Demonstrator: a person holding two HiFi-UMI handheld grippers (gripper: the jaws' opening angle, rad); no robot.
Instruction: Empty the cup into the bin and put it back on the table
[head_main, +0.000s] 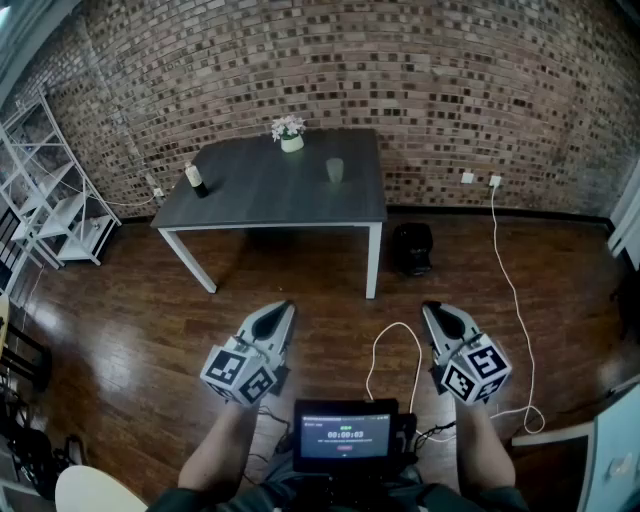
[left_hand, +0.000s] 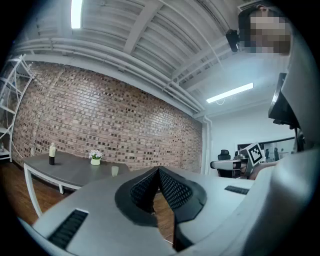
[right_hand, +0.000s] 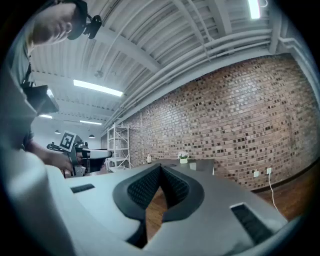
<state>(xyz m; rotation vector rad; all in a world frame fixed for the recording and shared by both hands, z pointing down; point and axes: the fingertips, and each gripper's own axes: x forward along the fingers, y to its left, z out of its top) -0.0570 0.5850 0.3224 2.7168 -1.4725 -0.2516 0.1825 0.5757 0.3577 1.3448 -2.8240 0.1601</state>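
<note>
Though well beyond right gripper (head_main: 433, 309) — cup (head_main: 334, 170), seemingly upright.

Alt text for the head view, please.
The left hand-held gripper and the right hand-held gripper, both shut and empty, point toward a table by a brick wall. On it stand a cup, a flower pot and a bottle; a black bin sits on the floor beside it.
</note>
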